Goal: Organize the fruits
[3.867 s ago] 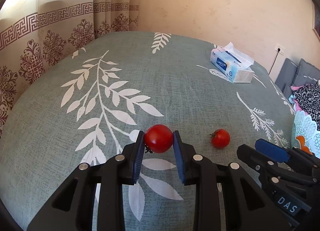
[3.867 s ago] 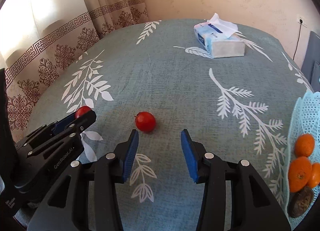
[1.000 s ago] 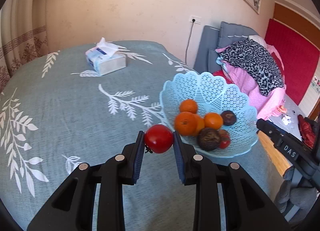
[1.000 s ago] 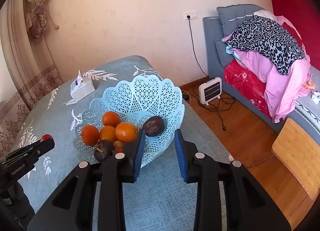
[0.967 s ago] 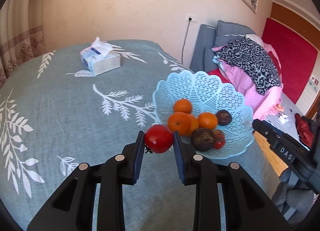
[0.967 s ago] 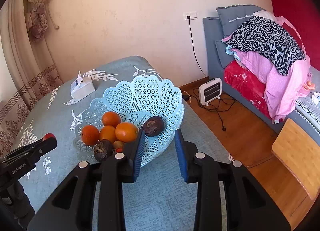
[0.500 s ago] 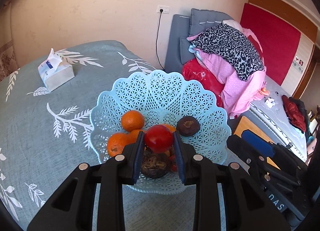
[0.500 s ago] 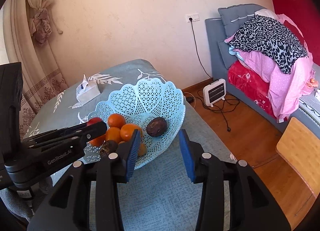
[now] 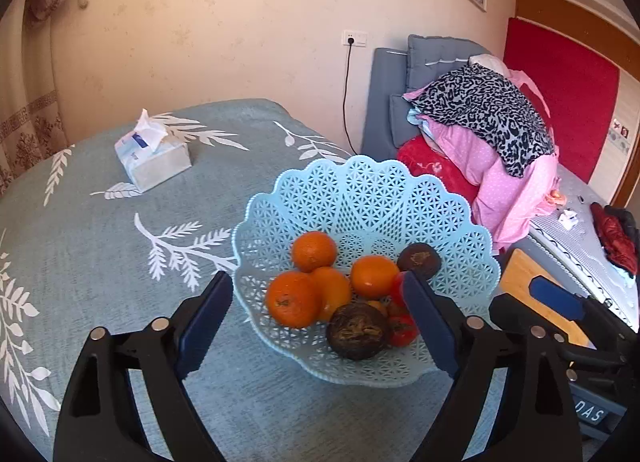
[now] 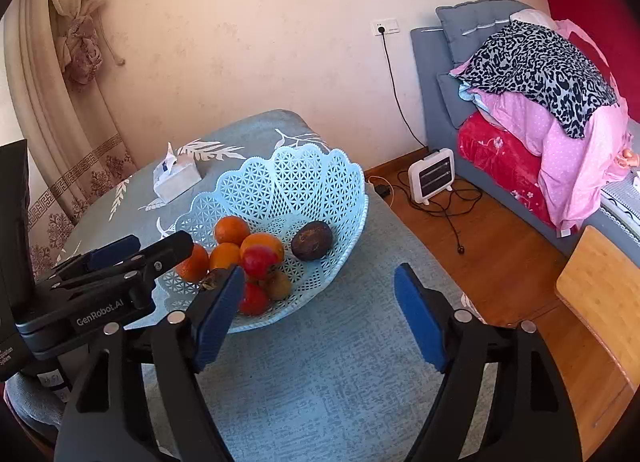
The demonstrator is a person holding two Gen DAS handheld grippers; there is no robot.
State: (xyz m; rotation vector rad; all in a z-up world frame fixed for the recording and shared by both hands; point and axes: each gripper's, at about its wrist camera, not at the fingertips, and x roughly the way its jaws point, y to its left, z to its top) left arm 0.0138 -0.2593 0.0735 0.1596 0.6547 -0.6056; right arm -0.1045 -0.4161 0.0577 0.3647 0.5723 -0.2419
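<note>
Opening wide and empty, left claw (image 9: 316, 326) and right claw (image 10: 320, 314) flank the basket (image 9: 360, 197) rim.

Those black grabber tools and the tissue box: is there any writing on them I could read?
"GenRobot.AI": white, on the left gripper, seen in the right wrist view.
"DAS": partly cut off, on the right gripper, seen in the left wrist view.
Tissue box: blue print, too blurred to read.

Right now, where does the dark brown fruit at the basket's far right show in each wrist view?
Left wrist view: dark brown fruit right of centre, near the basket rim.
Right wrist view: same fruit centre-left, alone on the basket's right side.
Shared landmark: tissue box behind the basket.
</note>
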